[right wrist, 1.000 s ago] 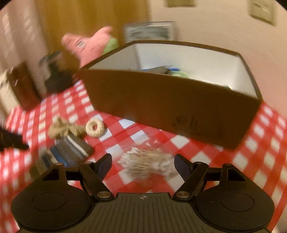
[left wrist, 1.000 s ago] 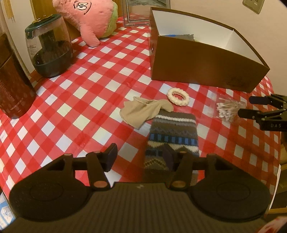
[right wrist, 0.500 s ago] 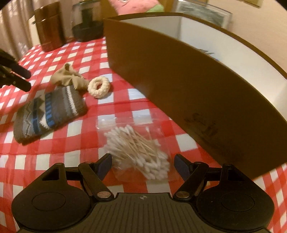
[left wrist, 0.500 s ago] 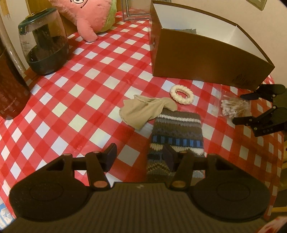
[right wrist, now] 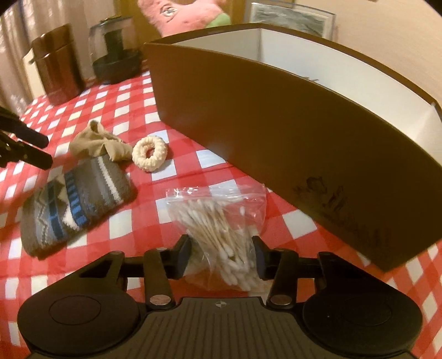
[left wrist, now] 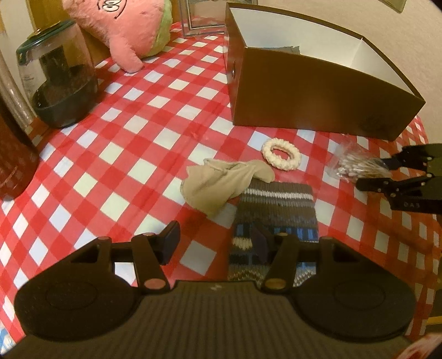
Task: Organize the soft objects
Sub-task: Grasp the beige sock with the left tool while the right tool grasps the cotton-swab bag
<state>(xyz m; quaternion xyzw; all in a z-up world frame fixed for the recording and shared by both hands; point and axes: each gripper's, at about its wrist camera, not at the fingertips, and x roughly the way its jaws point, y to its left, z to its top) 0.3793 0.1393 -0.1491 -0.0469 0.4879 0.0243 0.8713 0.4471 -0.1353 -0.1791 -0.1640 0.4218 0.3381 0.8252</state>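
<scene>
A home: checkered tablecloth (left wrist: 154,132), plush toy (left wrist: 132,27), framed picture (right wrist: 290,16).

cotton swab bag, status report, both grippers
Right gripper jaws around the cotton swab bag, closing, not clearly clamped. Left gripper open, empty, above the knit sock. Brown box just beyond; path unobstructed.

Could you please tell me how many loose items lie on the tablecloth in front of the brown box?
4: cotton swab bag between the right jaws, white ring, beige stocking overlapping the knitted sock. Box contents are mostly hidden.
</scene>
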